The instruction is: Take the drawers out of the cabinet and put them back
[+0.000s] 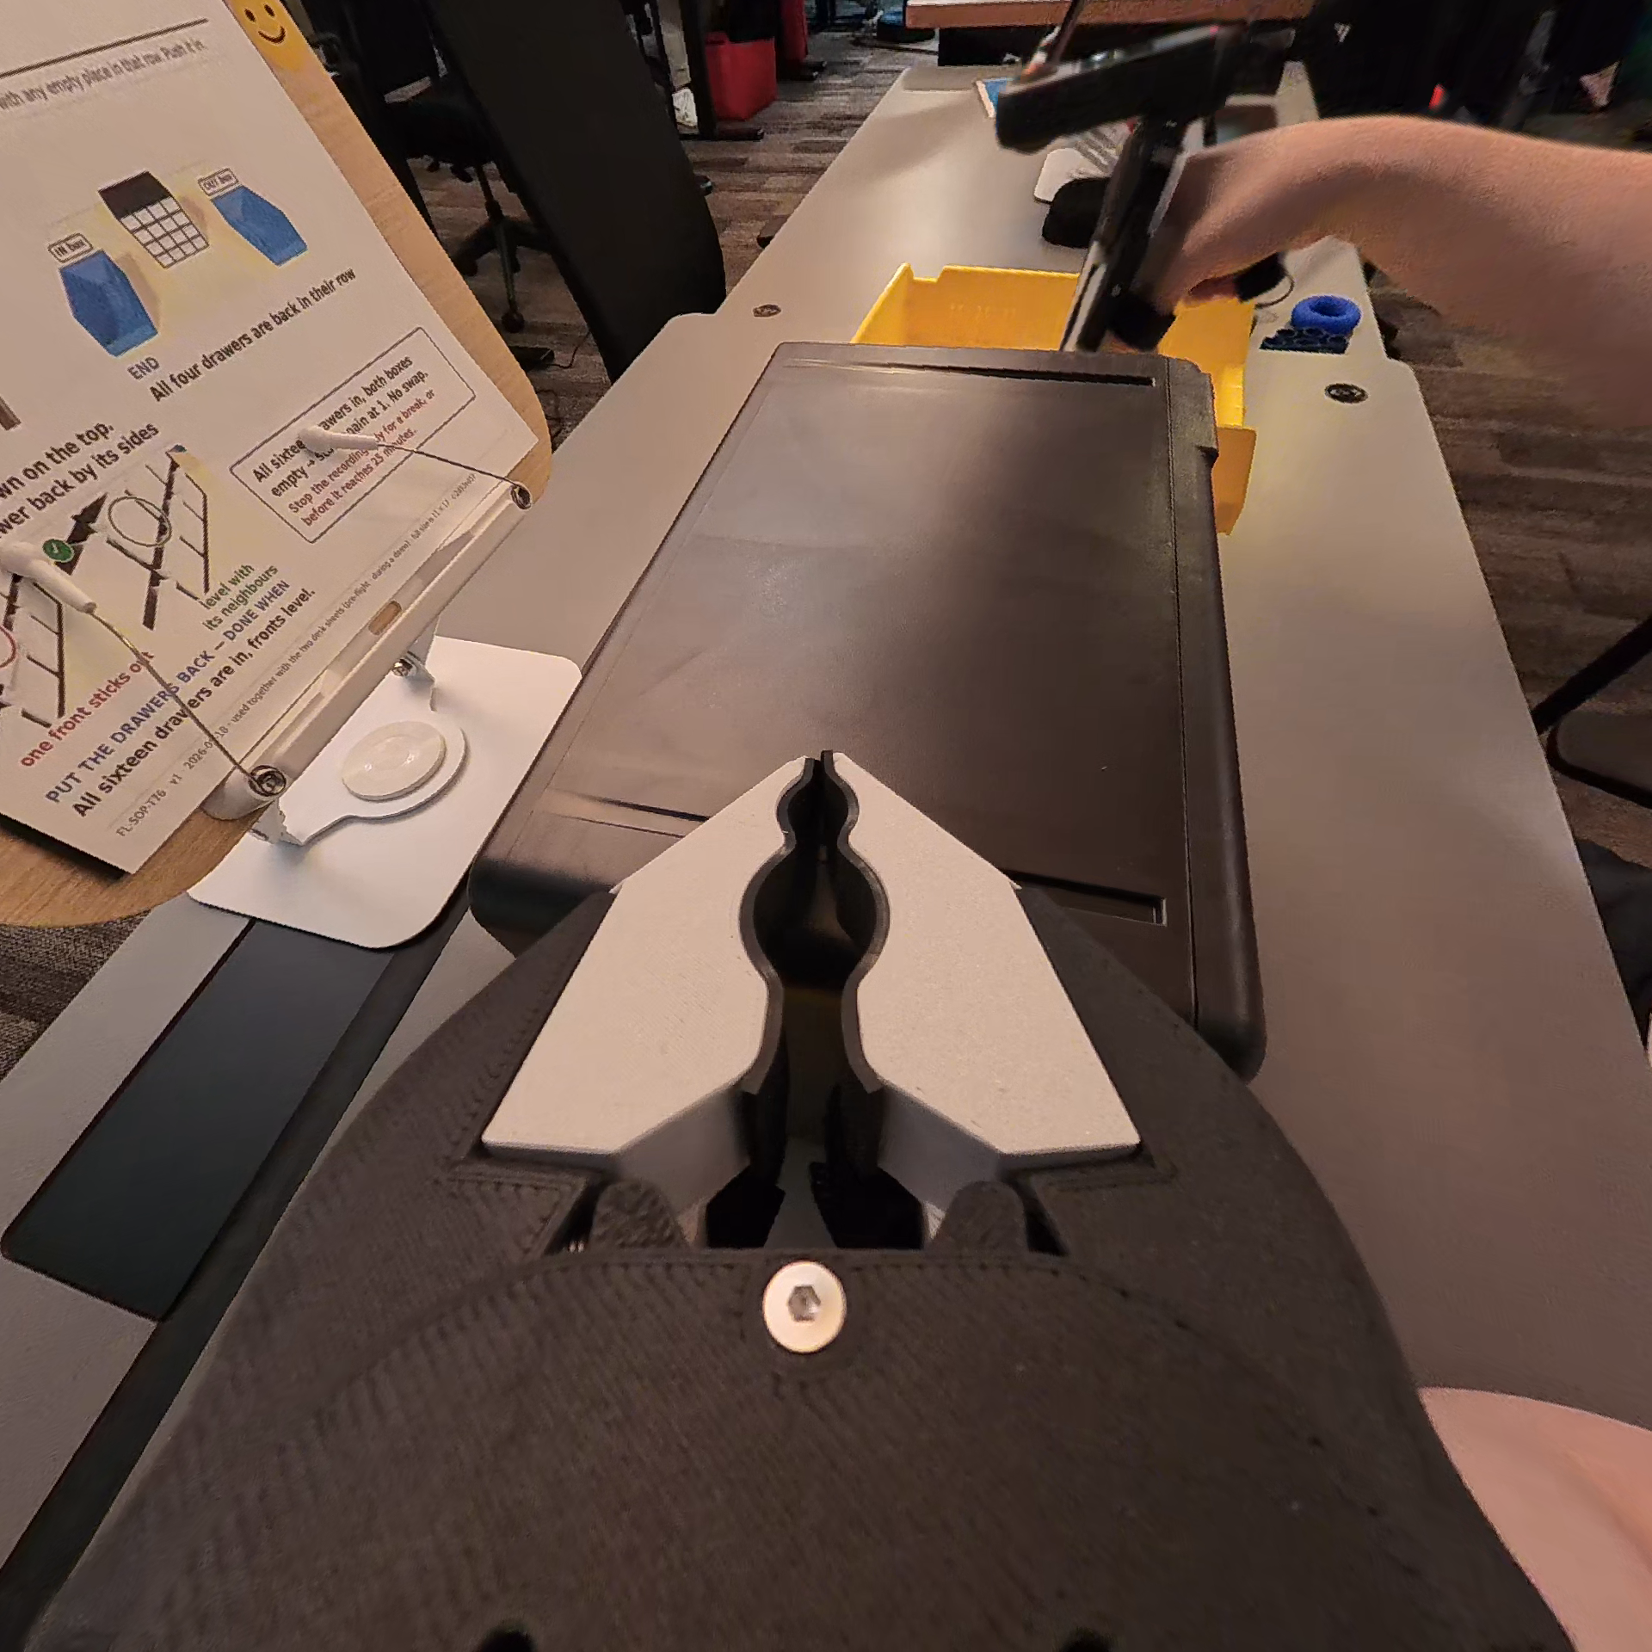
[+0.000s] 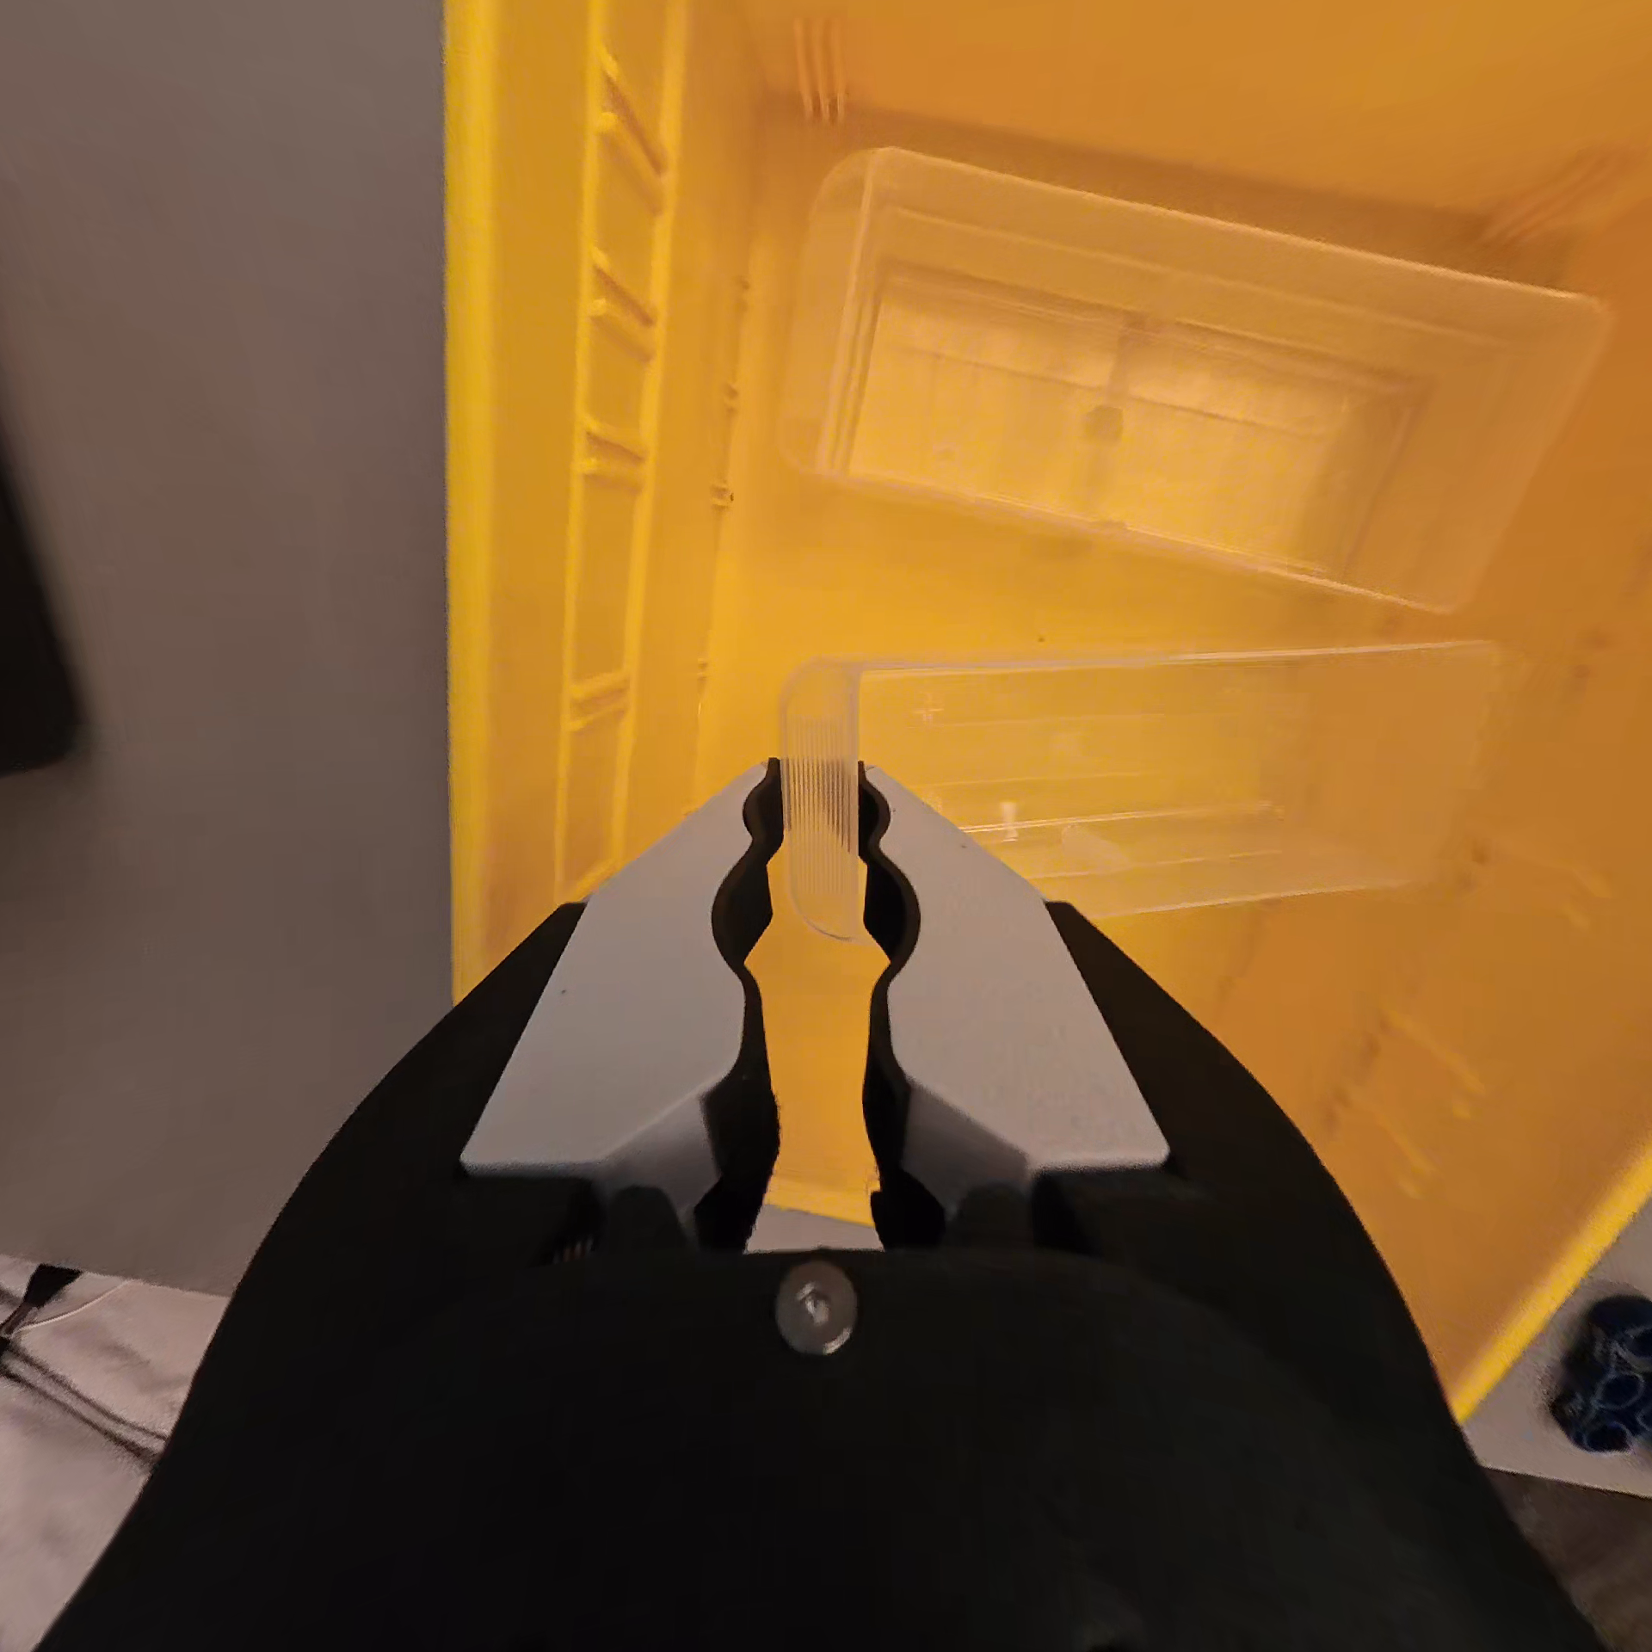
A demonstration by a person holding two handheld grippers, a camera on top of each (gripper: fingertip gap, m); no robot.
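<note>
My left gripper [image 1: 823, 762] is shut and empty, resting over the near end of the black cabinet [image 1: 903, 626], which I see from above on the grey desk. My right gripper [image 2: 820, 771] is shut on the ribbed front handle of a clear plastic drawer [image 2: 1162, 778] and holds it inside the yellow bin [image 2: 572, 447]. A second clear drawer [image 2: 1162, 393] lies on the bin floor beyond it. In the left wrist view the right gripper [image 1: 1108, 295], held by a hand, points down into the yellow bin [image 1: 965, 304] behind the cabinet.
A printed instruction sheet [image 1: 206, 402] stands on a white stand [image 1: 393, 769] left of the cabinet. A blue ring-shaped part [image 1: 1325, 315] sits on the desk [image 1: 1394, 715] right of the bin, also in the right wrist view [image 2: 1609, 1394]. Office chairs and carpet lie beyond the desk. Across from one pair of fingers to the other is roughly 50 cm.
</note>
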